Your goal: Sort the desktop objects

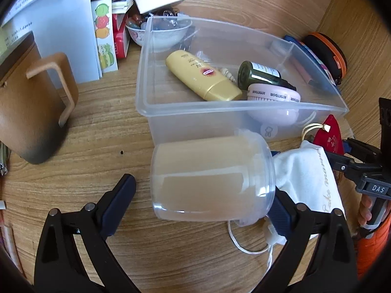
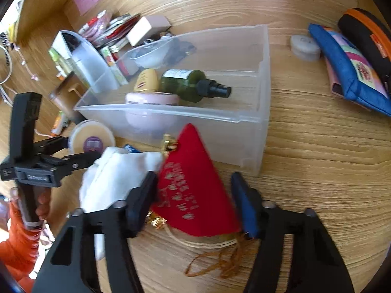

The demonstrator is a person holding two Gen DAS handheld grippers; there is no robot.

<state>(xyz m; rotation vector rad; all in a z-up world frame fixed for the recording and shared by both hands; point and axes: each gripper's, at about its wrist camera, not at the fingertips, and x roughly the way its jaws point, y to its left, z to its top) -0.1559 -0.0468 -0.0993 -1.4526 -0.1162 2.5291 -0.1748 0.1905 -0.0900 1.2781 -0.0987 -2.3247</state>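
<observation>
Both views are bright and evenly lit by soft, daylight-like light, with only faint shadows on the wooden counter (image 1: 102,131) and small glints on the clear plastic bin (image 1: 220,112). The fisheye lens bends straight edges and leaves dark corners. The left wrist view is fairly sharp, while the right wrist view is smeared, especially the red pouch (image 2: 195,185).

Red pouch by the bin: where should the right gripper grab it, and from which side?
Grip the red pouch across its wide lower body, coming from above on the near side. It tapers towards the clear bin; the right gripper already straddles it, pads at its sides.
</observation>
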